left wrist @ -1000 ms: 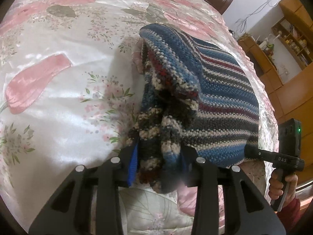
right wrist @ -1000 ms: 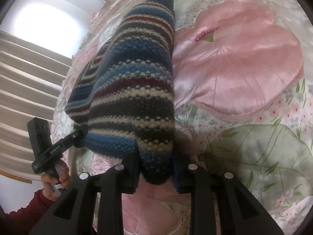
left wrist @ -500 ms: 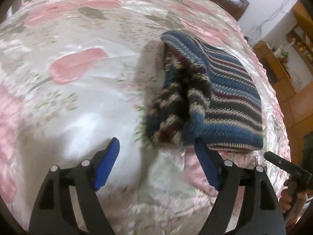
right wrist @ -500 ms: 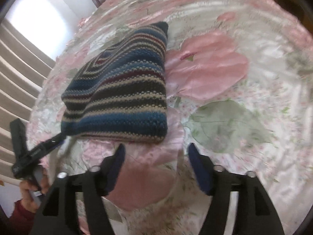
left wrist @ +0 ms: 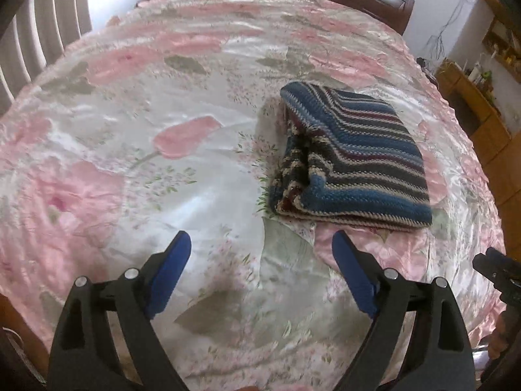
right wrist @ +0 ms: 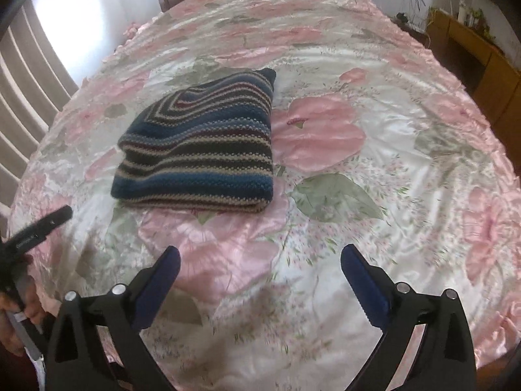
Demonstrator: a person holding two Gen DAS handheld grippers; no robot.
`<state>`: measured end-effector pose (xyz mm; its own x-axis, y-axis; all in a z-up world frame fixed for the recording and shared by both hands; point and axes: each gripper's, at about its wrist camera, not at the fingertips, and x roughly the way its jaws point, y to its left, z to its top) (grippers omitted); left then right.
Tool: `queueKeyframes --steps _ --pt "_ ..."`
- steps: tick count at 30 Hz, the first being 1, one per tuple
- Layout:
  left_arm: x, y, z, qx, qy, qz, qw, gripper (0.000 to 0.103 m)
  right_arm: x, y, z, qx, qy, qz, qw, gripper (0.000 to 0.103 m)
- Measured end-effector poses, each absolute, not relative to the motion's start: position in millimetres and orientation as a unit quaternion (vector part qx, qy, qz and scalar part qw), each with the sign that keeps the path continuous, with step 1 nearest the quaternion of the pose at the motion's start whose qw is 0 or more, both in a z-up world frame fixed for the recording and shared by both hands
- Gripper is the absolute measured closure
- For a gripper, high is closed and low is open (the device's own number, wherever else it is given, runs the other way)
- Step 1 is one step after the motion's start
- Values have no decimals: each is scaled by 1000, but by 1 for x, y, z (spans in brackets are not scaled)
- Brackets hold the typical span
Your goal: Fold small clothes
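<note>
**Both grippers empty, folded knit lying on the bed**

The left gripper [left wrist: 262, 254] hangs over the near edge of the bedspread [left wrist: 130, 169] with its blue pads spread wide and nothing between them. Ahead of it and a little to its right lies the striped knit garment [left wrist: 351, 163], folded into a compact rectangle, flat on the satin floral cover and apart from both tools. Further right, the right gripper [right wrist: 260, 264] is likewise gaping and holds nothing, with the garment ahead and to its left in its own view.

The fold looks finished on top, but the garment's left side, facing the left gripper, shows bunched, uneven inner layers. My judgement is that this is the weak spot: the knit is thick and springy, and the satin beneath is slick, so a nudge or a one-sided grab could slide the whole bundle or let the tucked layers spill open. A pinch that catches the bedspread along with the wool would drag the cover and skew the stack.
</note>
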<state>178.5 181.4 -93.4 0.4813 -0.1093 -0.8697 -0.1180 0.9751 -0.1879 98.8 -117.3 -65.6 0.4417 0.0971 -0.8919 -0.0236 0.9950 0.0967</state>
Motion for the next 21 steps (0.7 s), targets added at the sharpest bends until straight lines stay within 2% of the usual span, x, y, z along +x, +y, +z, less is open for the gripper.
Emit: queueKeyframes --steps 10,21 --pt "142 182 -55 -85 500 6 862 15 67 -111 -45 59 534 43 843 4" --pt "122 178 -41 -64 500 4 864 15 48 -97 -33 57 537 44 840 4"
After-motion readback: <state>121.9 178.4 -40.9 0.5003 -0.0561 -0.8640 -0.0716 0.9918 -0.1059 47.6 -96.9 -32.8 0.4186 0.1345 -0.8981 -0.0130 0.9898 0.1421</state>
